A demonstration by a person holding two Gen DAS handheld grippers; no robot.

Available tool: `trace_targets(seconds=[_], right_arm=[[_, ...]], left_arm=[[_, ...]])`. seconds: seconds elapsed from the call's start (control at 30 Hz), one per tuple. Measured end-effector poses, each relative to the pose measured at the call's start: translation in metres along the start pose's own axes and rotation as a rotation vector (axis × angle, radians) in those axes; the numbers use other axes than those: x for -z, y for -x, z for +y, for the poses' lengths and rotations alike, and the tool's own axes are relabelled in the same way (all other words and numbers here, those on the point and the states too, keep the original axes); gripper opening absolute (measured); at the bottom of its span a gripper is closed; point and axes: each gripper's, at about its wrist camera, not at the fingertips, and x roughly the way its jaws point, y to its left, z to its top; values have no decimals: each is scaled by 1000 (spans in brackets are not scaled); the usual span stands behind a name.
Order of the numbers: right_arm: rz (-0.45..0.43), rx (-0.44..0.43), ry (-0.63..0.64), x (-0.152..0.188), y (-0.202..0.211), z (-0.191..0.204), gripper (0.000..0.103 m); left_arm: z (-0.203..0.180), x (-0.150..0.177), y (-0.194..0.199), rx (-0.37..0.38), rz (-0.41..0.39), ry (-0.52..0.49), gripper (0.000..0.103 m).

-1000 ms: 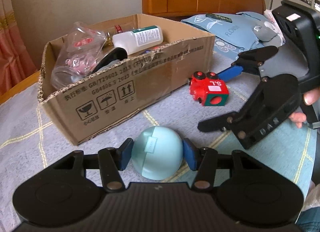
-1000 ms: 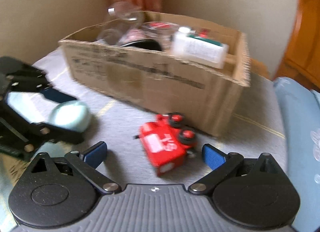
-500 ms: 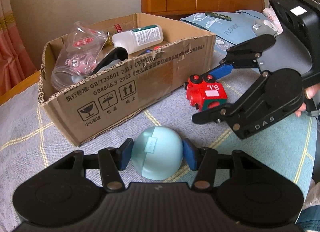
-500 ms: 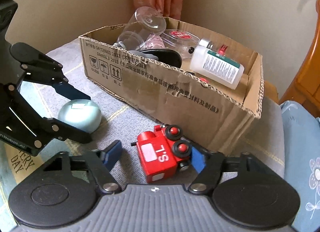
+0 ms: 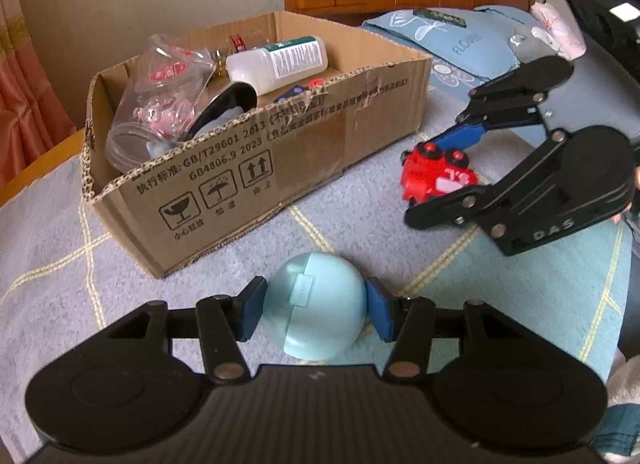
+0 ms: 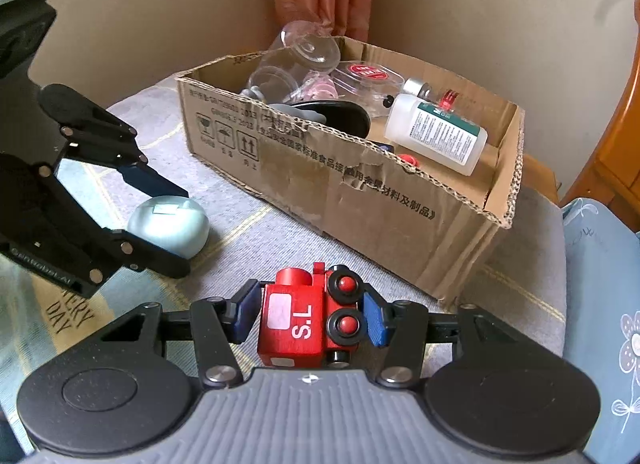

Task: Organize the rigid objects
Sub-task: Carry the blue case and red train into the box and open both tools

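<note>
Left gripper (image 5: 314, 314) clamps the blue case (image 5: 316, 314); right gripper (image 6: 308, 314) clamps the red train (image 6: 308, 316).

"S.L" on red toy train (image 6: 308, 320), "GB/T29601 2013" and "GB4806.9 2023" on cardboard box (image 5: 224, 167), "DAS" on right gripper (image 5: 440, 179)

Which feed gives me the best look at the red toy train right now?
The right wrist view: the red toy train sits centred and sharp between the right gripper pads, "S.L" label readable. In the left wrist view the train is off to the side, blurred and partly hidden behind that gripper's lower finger.
</note>
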Motion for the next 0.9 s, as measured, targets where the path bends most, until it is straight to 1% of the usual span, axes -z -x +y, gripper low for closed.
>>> trace_targets(seconds=[0.07,0.27,0.4,0.53,0.67,0.8,0.9], right_arm=[[-3,5,14,-1,7,1,58],[-22,-17,26,-7,33,1,58],[-40,-29,48,-16,50,-1,58],[-62,-15,81,-28,63,-4,58],[-86,9,107,-42,76,-12,58],[-103,25,117,-53,84,-21,58],[-108,43,109,-59,86,-31,58]], left_arm=[[0,0,4,-2,11,-2,53],[1,-10,23,-12,25,-3,53],[0,-26,37,-13,9,-8,53],[-2,-48,51,-13,-39,-36,53],[-4,-79,54,-11,-87,-65,53],[-1,-110,48,-23,-129,-96,53],[-3,-131,37,-22,-140,-99,53]])
